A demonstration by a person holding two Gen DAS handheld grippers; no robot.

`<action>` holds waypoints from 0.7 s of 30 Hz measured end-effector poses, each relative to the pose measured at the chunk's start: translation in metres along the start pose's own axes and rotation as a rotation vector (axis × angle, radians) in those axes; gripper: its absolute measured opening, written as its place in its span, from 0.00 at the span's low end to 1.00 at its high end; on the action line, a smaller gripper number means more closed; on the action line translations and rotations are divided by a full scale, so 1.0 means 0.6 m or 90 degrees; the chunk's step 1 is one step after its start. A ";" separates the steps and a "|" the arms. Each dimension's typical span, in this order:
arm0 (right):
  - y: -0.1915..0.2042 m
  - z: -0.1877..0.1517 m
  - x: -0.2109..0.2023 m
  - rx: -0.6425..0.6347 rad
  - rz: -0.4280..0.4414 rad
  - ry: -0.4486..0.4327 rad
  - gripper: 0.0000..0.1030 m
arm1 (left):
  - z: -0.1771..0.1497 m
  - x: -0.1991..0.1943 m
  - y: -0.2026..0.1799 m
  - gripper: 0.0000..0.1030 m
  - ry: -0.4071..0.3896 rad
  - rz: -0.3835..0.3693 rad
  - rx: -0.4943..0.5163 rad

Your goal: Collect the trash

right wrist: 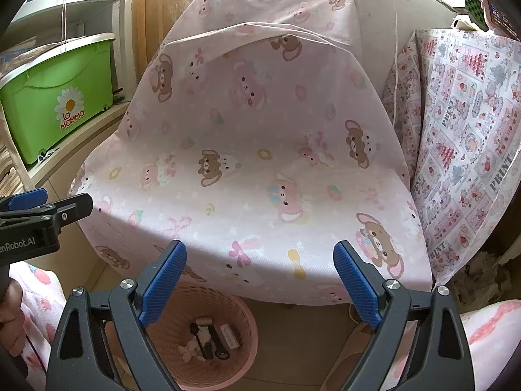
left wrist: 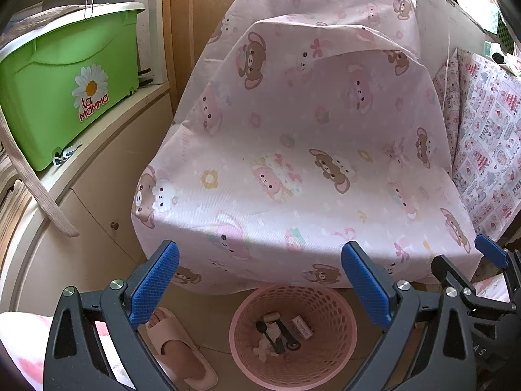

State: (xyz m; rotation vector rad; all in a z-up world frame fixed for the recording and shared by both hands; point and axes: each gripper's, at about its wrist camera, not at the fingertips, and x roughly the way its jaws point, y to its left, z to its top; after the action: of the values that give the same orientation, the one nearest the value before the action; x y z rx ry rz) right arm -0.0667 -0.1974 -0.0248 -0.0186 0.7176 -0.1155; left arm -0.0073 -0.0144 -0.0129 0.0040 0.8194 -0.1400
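Surface: pink printed sheet point(left wrist: 293, 137), bare of litter.
Basket point(left wrist: 293, 299): holds scraps.
Left gripper point(left wrist: 260, 280), right gripper point(right wrist: 260, 280): jaws apart, empty.
Advice: check surroundings before finishing.

Both views are brightly lit by daylight; the upper part of the pink bear-print sheet point(left wrist: 293, 123) point(right wrist: 260, 123) is washed pale, nearly overexposed, while a soft-edged shadow band crosses its lower edge; below that edge the floor and the pink mesh basket point(left wrist: 293, 371) point(right wrist: 169, 312) sit in dimmer, warmer light; the green storage box point(left wrist: 65, 97) point(right wrist: 55, 104) looks vividly saturated. Fisheye distortion bows the shelves and cupboard at the left edge; the corners of both views fall to black vignette; focus is fairly sharp centrally, softer toward the rims.
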 end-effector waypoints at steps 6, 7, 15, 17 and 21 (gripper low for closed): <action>0.000 0.000 -0.001 0.001 0.000 -0.001 0.90 | 0.001 0.001 0.000 0.96 0.001 -0.003 0.001; 0.000 0.000 -0.002 0.003 0.000 -0.001 0.90 | 0.001 0.001 -0.001 0.96 0.001 -0.003 0.002; 0.001 0.001 -0.003 0.003 -0.001 -0.001 0.90 | 0.001 0.000 -0.002 0.97 0.000 -0.001 0.002; 0.002 0.001 -0.004 0.004 -0.002 -0.001 0.90 | 0.001 0.000 -0.001 0.97 0.000 -0.003 0.002; 0.001 0.000 -0.003 0.004 -0.002 -0.001 0.90 | 0.001 -0.004 -0.001 0.97 -0.006 -0.004 0.004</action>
State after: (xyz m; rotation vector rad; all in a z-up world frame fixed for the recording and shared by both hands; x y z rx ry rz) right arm -0.0678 -0.1965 -0.0235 -0.0129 0.7149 -0.1202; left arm -0.0086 -0.0149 -0.0109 0.0067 0.8092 -0.1484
